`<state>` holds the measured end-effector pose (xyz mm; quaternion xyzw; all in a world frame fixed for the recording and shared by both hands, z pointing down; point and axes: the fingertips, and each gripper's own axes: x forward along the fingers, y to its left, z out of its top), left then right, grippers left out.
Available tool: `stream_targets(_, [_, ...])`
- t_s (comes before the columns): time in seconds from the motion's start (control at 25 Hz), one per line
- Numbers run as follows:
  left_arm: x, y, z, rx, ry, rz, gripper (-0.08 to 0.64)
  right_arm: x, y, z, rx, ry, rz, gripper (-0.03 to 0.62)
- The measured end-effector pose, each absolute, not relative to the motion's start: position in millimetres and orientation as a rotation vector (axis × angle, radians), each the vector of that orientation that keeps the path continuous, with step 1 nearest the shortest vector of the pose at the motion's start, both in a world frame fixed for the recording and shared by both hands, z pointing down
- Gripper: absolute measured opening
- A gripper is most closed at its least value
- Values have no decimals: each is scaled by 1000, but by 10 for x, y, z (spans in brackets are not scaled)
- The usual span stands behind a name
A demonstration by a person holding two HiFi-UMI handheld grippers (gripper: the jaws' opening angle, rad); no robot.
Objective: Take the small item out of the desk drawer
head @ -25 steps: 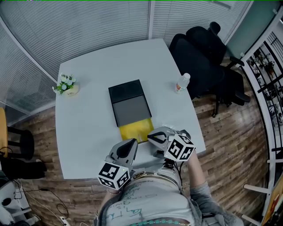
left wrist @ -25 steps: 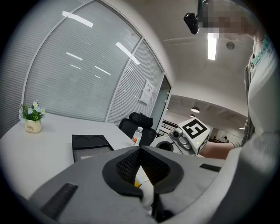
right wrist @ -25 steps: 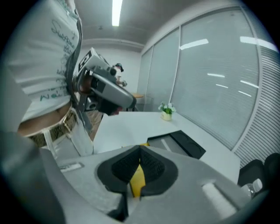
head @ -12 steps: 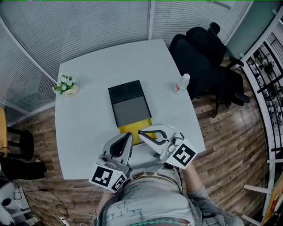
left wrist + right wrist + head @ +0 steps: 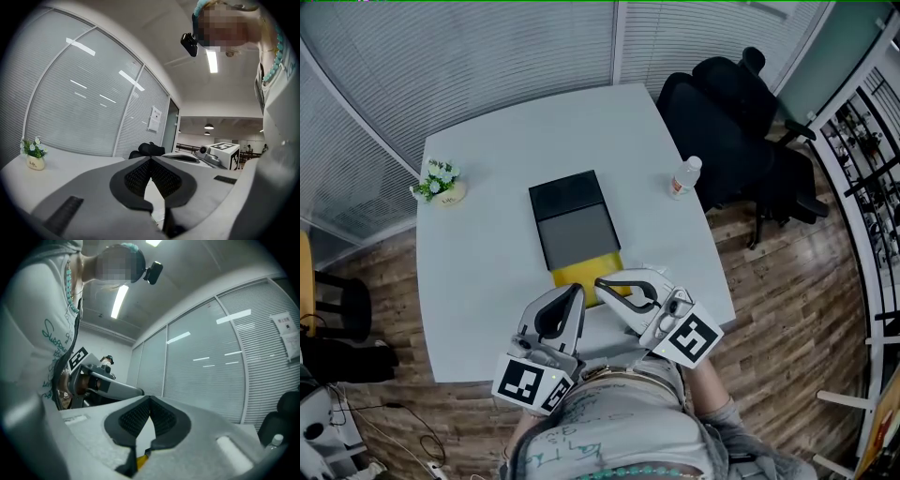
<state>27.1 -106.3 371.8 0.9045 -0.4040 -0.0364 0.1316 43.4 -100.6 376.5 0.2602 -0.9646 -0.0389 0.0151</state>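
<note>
A dark grey drawer unit (image 5: 572, 220) lies in the middle of the white table (image 5: 478, 281). Its yellow drawer (image 5: 579, 273) is pulled out toward me. I cannot make out any small item inside it. My left gripper (image 5: 575, 291) is shut and empty, its tips at the drawer's front left corner. The right gripper (image 5: 602, 282) is also shut and empty, its tips over the drawer's front edge. In the left gripper view the jaws (image 5: 150, 158) meet at the tip. The right gripper view shows closed jaws (image 5: 150, 398) with a sliver of yellow drawer (image 5: 140, 459) beneath.
A small pot of flowers (image 5: 441, 181) stands at the table's far left. A plastic bottle (image 5: 685, 176) is near the right edge, with a black office chair (image 5: 741, 122) beyond it. The table's near edge runs just under the grippers.
Both grippers have turned so that their tips lie closer together at the drawer's front. The right gripper's tips slid left over the yellow drawer. The drawer has not moved.
</note>
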Motion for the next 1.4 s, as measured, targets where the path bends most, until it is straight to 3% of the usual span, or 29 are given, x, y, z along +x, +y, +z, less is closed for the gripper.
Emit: stream_targets(1.4, [335, -1024, 3844, 2595, -1120, -72, -3, 424, -990, 3840, 757, -2966, -127, 2])
